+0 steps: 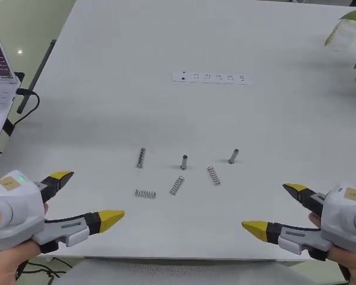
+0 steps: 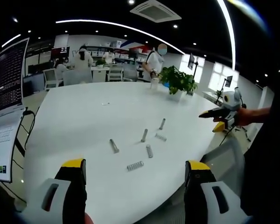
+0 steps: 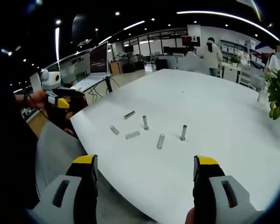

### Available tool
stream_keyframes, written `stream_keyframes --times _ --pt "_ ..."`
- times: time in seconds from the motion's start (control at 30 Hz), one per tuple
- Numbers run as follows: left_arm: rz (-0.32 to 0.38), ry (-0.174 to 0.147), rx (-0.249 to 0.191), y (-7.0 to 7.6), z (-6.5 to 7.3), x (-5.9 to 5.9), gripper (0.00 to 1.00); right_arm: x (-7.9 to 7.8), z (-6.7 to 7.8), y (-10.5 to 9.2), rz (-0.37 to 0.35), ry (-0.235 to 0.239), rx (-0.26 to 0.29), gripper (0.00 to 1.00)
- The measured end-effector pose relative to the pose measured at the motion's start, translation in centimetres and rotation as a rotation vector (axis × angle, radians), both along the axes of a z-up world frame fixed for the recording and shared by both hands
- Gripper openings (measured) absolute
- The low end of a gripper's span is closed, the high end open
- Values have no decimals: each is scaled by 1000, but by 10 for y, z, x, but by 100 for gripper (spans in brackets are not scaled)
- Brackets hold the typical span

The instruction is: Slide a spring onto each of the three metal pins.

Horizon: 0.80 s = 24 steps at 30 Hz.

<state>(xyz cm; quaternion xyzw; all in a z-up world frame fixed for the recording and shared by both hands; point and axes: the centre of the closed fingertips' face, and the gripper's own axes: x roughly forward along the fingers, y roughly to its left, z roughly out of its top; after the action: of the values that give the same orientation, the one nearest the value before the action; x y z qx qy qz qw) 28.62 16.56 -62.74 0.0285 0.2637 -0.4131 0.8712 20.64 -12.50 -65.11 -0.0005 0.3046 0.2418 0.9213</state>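
At the near edge of the white table (image 1: 107, 107), the left grey gripper with yellow tips (image 1: 90, 196) and the right grey gripper with yellow tips (image 1: 272, 208) were held with fingers wide apart, nothing gripped. Beyond them, three small coiled metal springs (image 1: 177, 185) were laid loose on the table. Just behind the springs, three short silver metal pins (image 1: 184, 162) were set in a row. Farther away, a flat white socket strip (image 1: 207, 77) was seen.

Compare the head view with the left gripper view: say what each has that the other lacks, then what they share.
Head view: the rounded white housing of the left gripper. Left gripper view: people standing beyond the table, ceiling lights. Shared: three pins, three loose springs, the right gripper with jaws open, and the plant.
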Motion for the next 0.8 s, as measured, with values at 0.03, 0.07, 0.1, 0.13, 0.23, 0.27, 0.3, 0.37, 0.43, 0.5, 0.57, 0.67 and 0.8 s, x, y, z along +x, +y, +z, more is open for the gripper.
stream_keyframes --times 0.03,0.07,0.1,0.13,0.23,0.27,0.3,0.37,0.43,0.5,0.57,0.67,0.8 --pt "-1 1 1 -1 -1 1 84 0 0 0 0 0 0 84" --pt "-3 3 2 -1 -1 3 84 1 0 -1 -2 0 -1 84" --pt "-4 3 1 -2 -1 3 84 1 0 -1 -3 0 -1 84" --pt "-4 3 0 -2 -2 6 84 0 0 -2 -5 1 -1 84" --pt "-2 10 0 -3 -8 11 84 0 -1 -2 -7 4 1 84" --pt "-2 12 3 -3 -9 12 84 0 -1 -3 -7 5 -3 83" --pt "-4 14 5 -4 -11 13 84 0 -1 -3 -7 6 -3 83" --pt "-3 20 1 -5 -14 15 84 0 0 -4 -11 4 -3 83" --pt "-4 25 1 -7 -16 18 84 0 0 -5 -16 4 1 83" --pt "-2 30 -2 -9 -19 20 84 0 0 -6 -19 2 2 83" --pt "2 35 -8 -10 -21 24 83 0 0 -6 -21 3 2 83" --pt "22 47 -13 -10 -26 31 83 -1 -1 -7 -24 6 0 83" --pt "35 54 -22 -13 -30 39 83 -1 -2 -7 -24 11 -2 83"
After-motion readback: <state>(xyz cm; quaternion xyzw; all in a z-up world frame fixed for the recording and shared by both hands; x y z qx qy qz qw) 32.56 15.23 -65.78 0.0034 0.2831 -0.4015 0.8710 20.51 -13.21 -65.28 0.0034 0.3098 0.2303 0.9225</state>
